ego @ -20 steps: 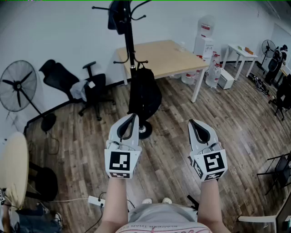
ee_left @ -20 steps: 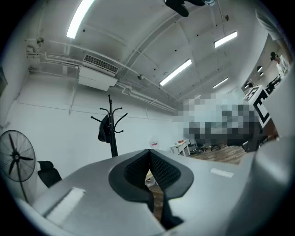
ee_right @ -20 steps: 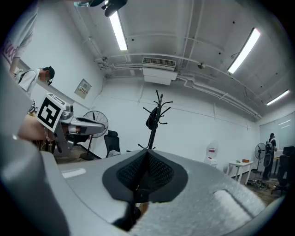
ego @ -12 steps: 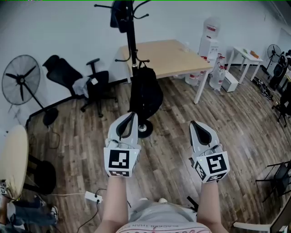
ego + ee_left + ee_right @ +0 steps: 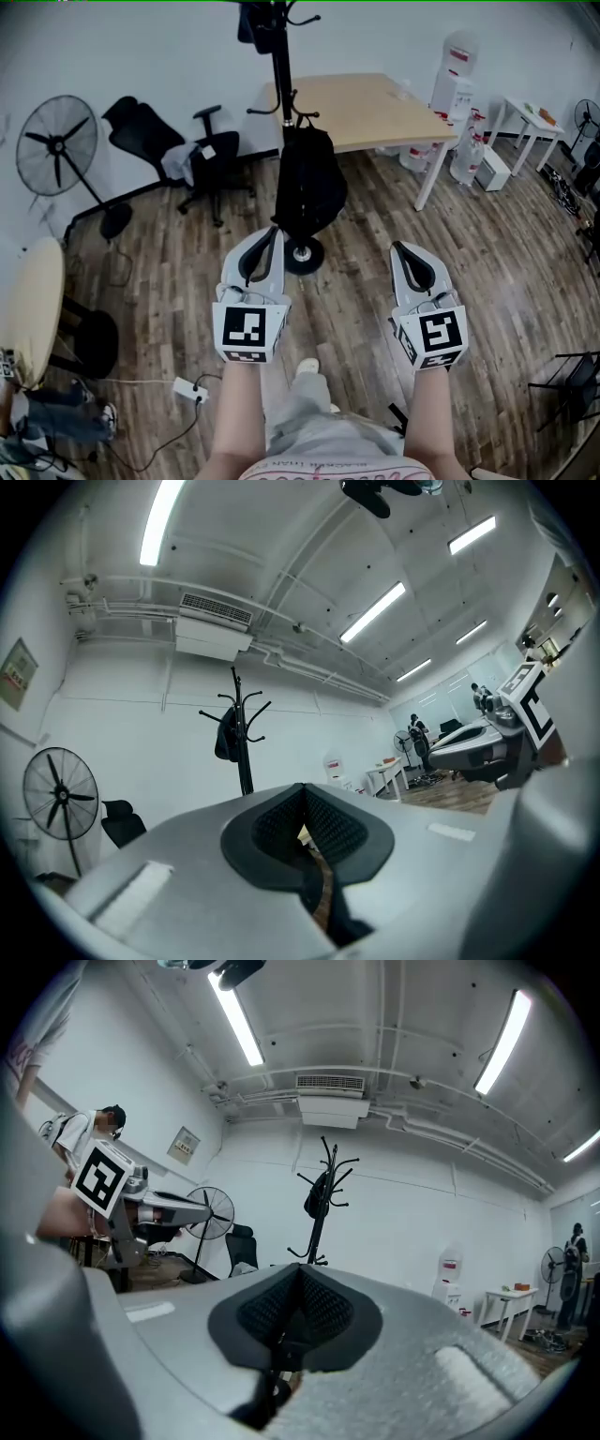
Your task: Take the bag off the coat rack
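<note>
A black backpack [image 5: 307, 183] hangs low on a black coat rack [image 5: 281, 84] that stands on the wood floor ahead of me. A dark garment [image 5: 258, 23] hangs from the rack's top hooks, also seen as a dark shape [image 5: 226, 738] in the left gripper view. My left gripper [image 5: 262, 251] is shut and empty, just below the rack's round base [image 5: 303, 255]. My right gripper [image 5: 412, 262] is shut too, with nothing in it, off to the right of the bag. In the right gripper view the rack [image 5: 322, 1206] stands beyond the closed jaws.
A wooden table [image 5: 375, 108] stands behind the rack, with water jugs and a dispenser [image 5: 455, 103] at its right. A black office chair [image 5: 187, 164] and a floor fan [image 5: 61, 155] are to the left. A power strip [image 5: 189, 387] lies on the floor by my feet.
The view has shifted: the rack and bag now sit slightly right and closer, and my foot has stepped forward. Both grippers stay shut and held level.
</note>
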`<state>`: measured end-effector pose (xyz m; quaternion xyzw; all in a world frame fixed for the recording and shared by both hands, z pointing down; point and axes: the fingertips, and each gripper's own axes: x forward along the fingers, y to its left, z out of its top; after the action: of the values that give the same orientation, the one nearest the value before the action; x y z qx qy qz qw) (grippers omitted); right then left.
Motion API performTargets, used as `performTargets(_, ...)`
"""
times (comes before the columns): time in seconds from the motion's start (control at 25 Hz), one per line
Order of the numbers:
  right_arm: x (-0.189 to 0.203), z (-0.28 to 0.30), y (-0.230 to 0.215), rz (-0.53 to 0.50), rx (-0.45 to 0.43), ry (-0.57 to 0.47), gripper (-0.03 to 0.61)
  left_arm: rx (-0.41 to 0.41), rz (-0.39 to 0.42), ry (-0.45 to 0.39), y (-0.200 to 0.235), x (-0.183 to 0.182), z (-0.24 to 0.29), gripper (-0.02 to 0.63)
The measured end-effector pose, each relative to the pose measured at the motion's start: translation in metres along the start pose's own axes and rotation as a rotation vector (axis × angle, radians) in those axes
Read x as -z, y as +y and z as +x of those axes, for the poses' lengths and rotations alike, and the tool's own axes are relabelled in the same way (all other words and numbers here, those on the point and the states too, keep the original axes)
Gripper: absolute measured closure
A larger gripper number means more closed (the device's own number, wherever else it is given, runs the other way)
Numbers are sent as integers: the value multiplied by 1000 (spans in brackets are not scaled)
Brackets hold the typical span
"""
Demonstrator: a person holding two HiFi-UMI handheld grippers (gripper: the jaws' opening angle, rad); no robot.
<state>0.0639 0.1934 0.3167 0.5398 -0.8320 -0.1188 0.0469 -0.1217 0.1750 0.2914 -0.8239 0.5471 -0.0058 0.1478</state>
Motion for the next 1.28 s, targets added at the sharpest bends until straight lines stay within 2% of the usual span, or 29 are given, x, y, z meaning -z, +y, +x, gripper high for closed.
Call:
performTargets(0.32, 17, 28, -15, 36, -10, 8, 575, 16, 4, 18, 2, 18, 35, 600)
performTargets(0.52, 31, 64, -35, 44, 0, 25, 575, 26, -5, 29, 13, 35, 80, 600)
performTargets(0.88, 47, 160, -72, 59, 18, 42, 575, 74, -12, 39, 48, 62, 176, 600)
performTargets(1.28, 56, 263, -90, 39, 16, 71, 575, 88, -30, 61, 103, 94, 266, 600)
